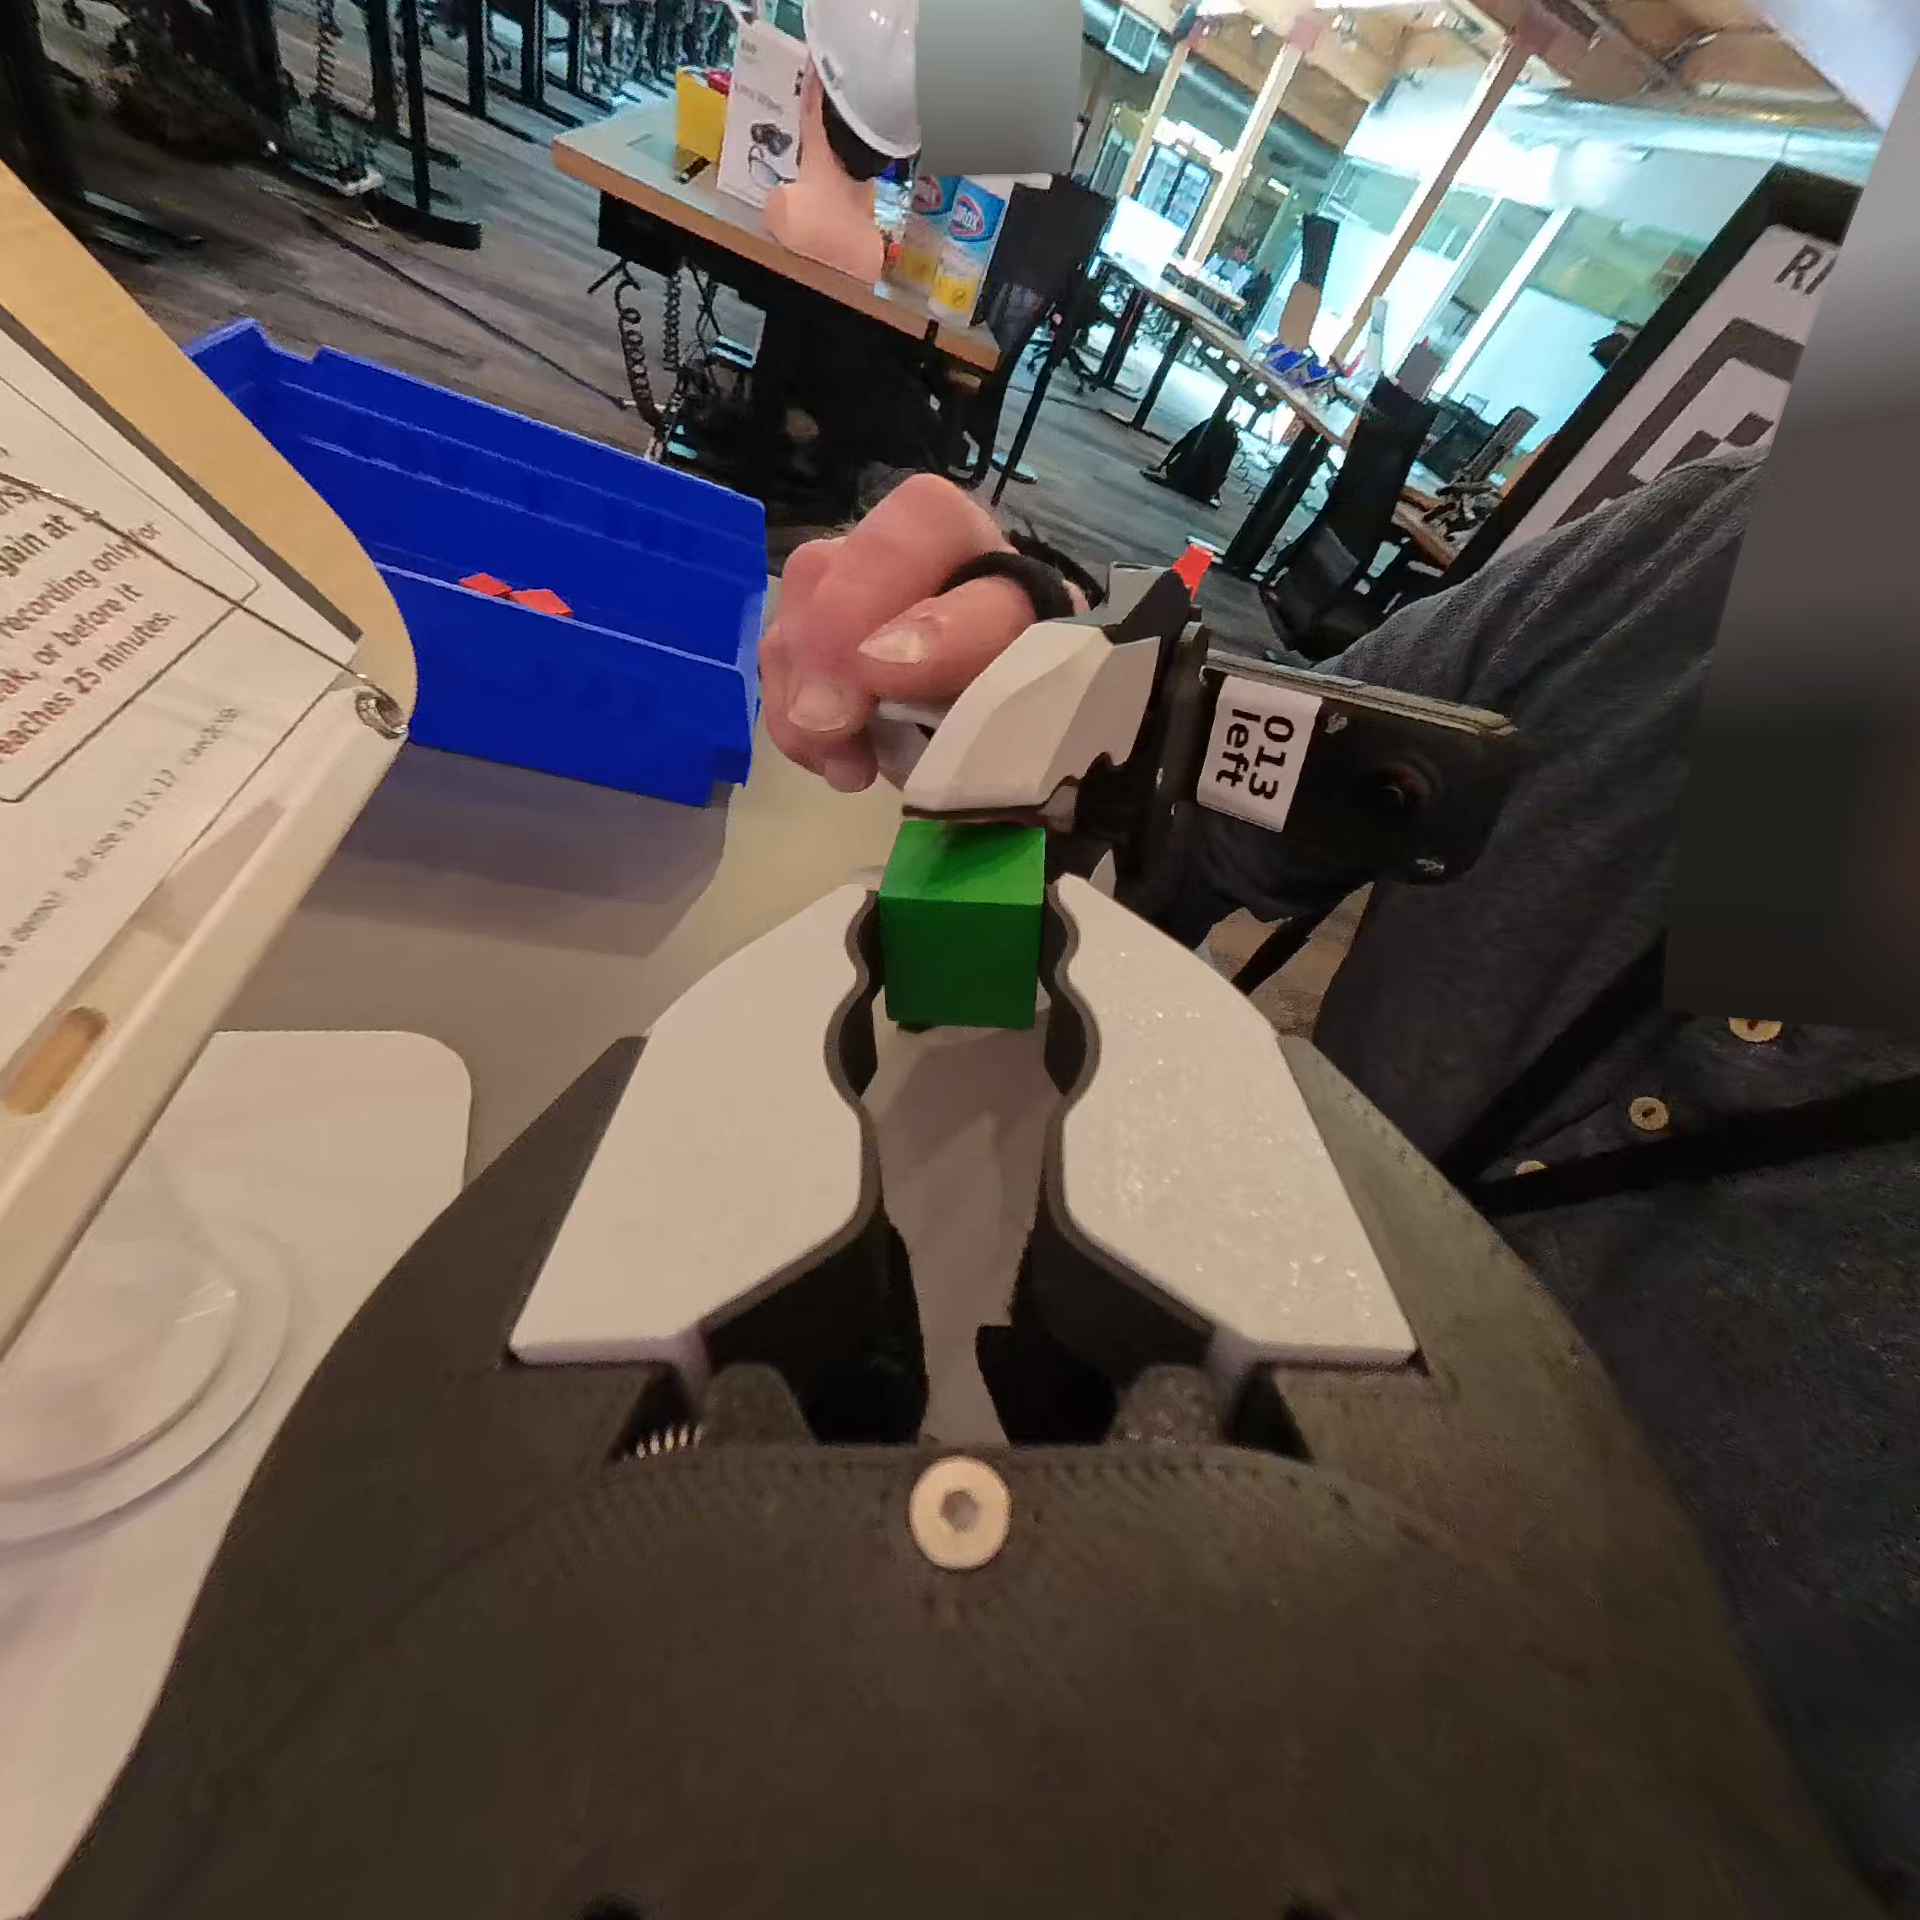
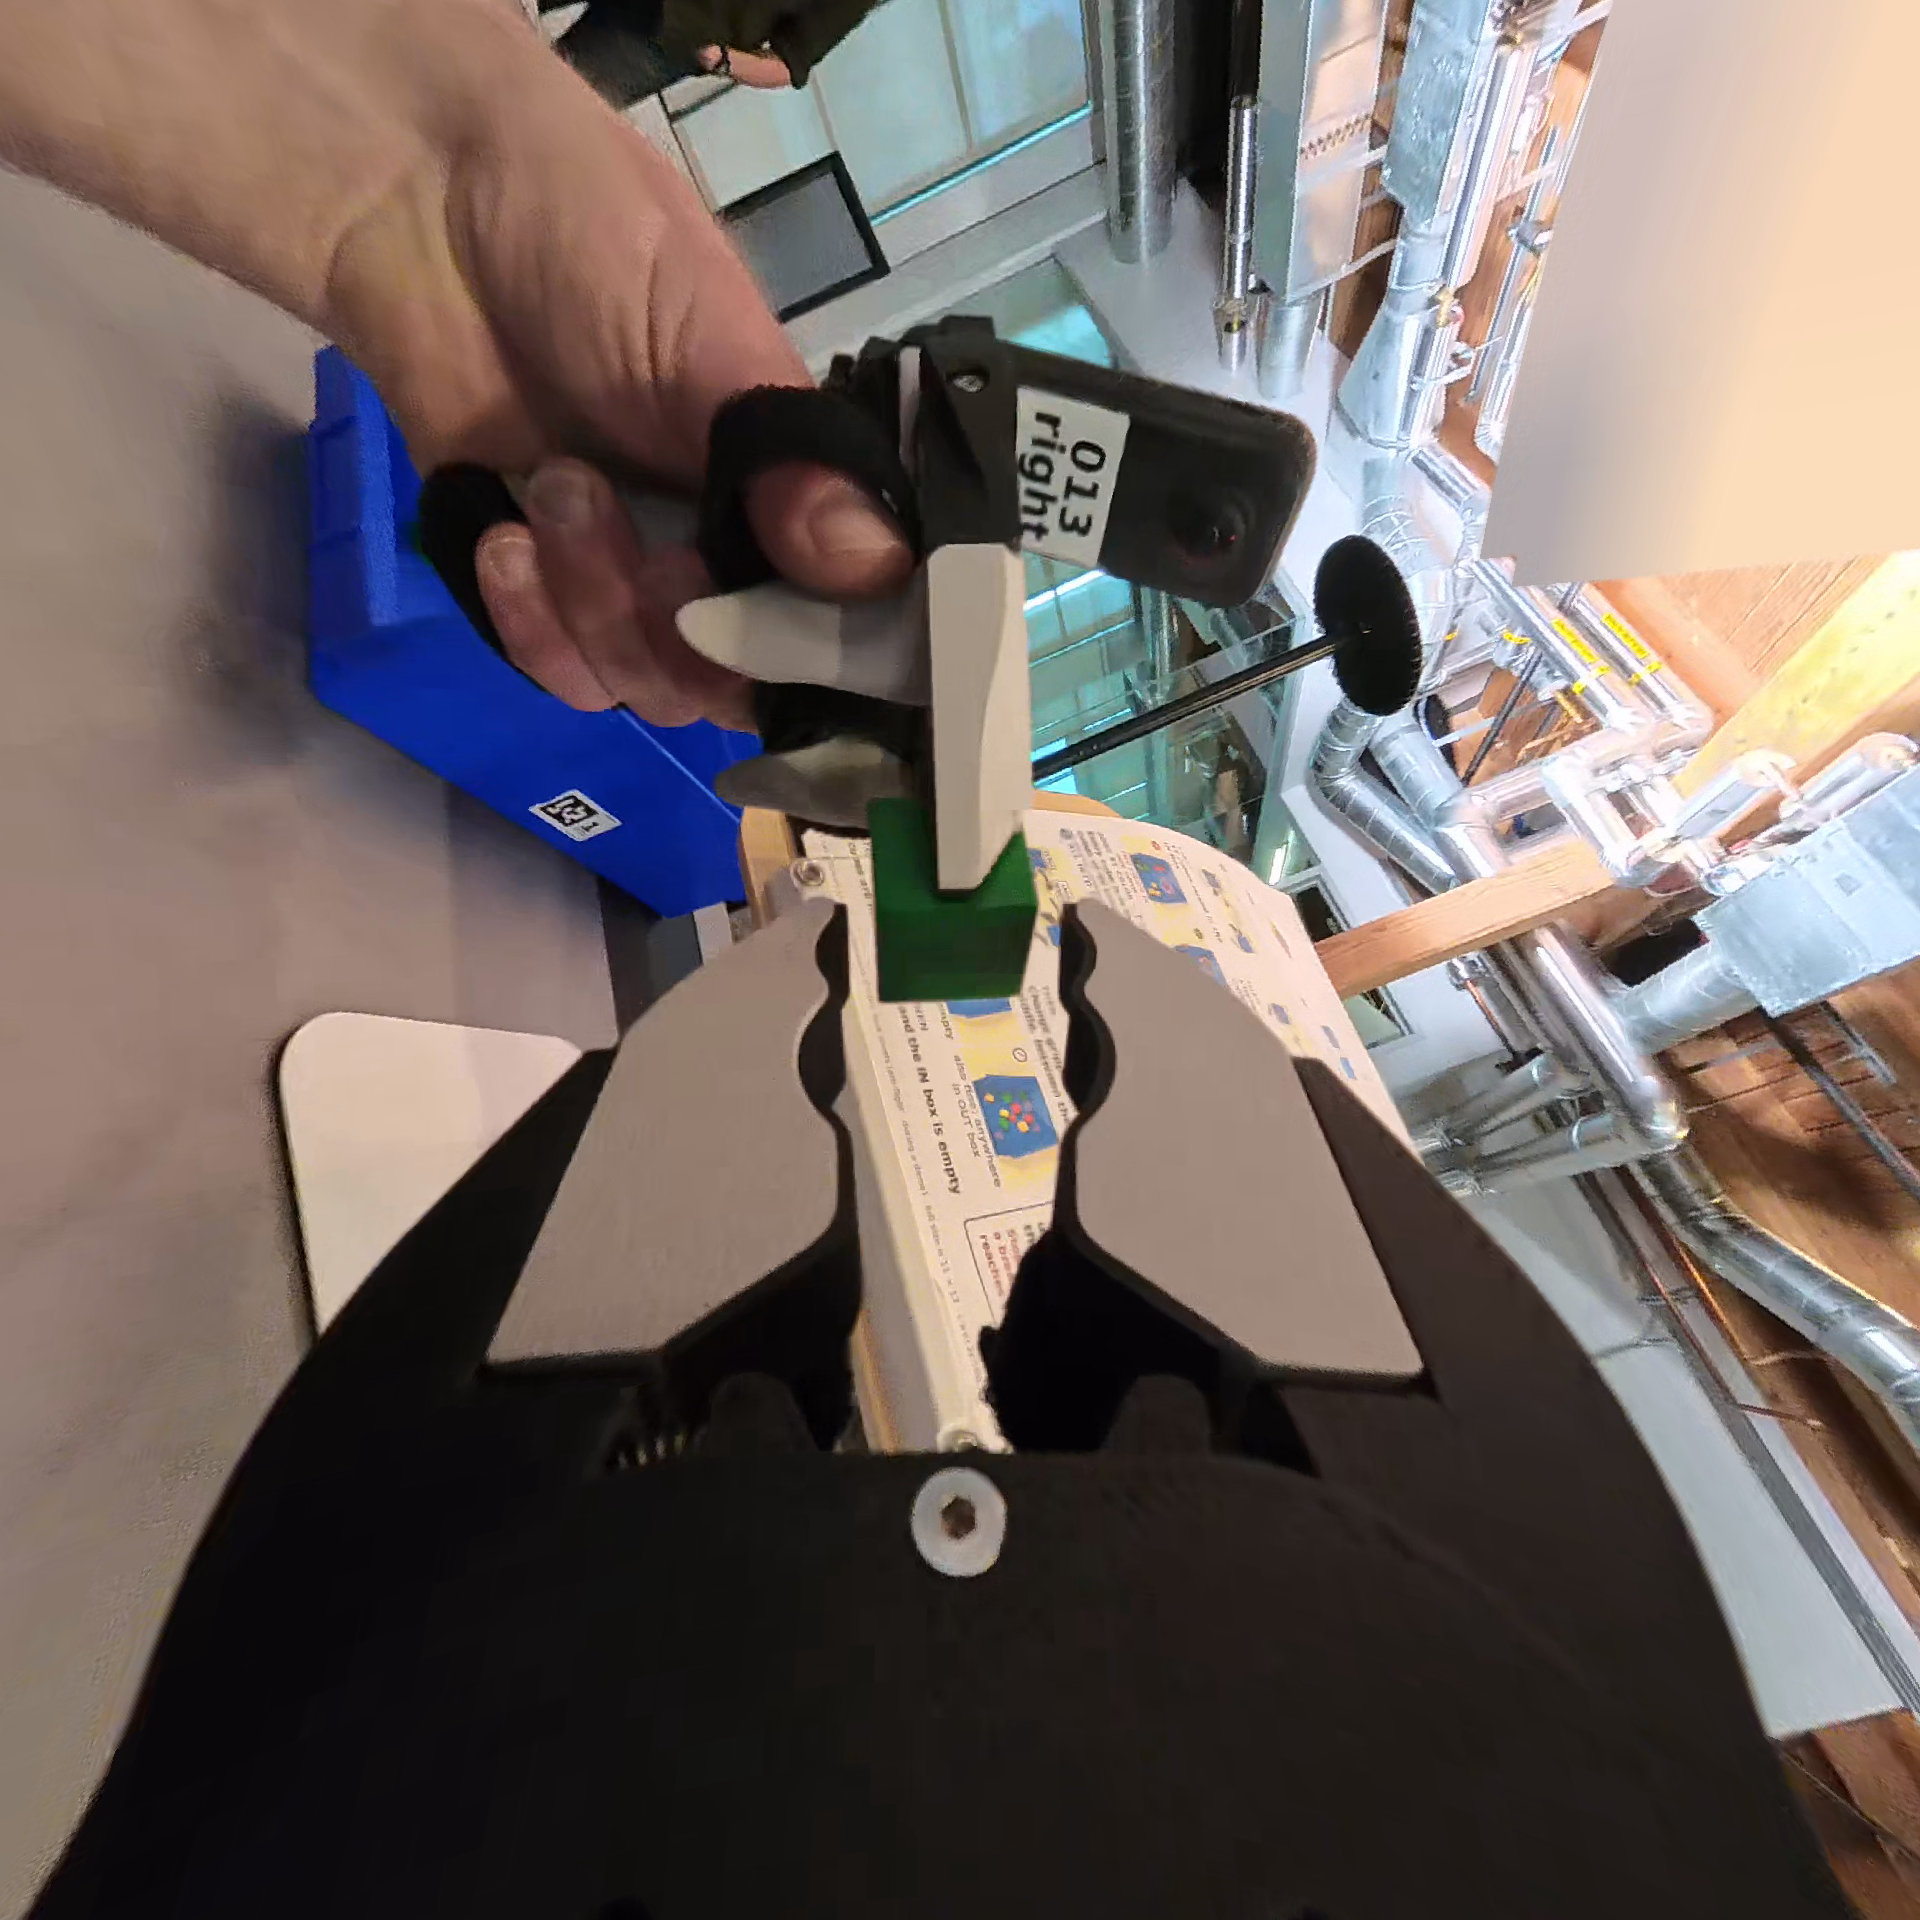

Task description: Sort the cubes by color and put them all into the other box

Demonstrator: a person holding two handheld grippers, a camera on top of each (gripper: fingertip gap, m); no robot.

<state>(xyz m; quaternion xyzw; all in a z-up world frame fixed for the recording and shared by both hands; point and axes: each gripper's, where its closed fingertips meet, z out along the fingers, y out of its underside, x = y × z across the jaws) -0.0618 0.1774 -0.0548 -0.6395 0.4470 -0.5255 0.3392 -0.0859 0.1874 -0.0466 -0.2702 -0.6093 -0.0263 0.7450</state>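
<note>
Green cube [image 1: 961, 940]: clamped between the left gripper [image 1: 961, 914] jaws, held above the tabletop [image 1: 582, 894].
Right gripper [image 2: 954, 940]: jaws spread, flanking the cube without touching it.
Blue box [image 1: 540, 582]: beyond, holding red cubes [image 1: 516, 594].

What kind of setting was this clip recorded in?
Probably an open industrial-style workspace or lab: long work tables with office chairs run down the room, bare metal ducts cross the ceiling, and a blue bin sits on the near table.

Cube [image 1: 961, 940] between left jaws — bin [image 1: 582, 665] behind, leftward.
</note>
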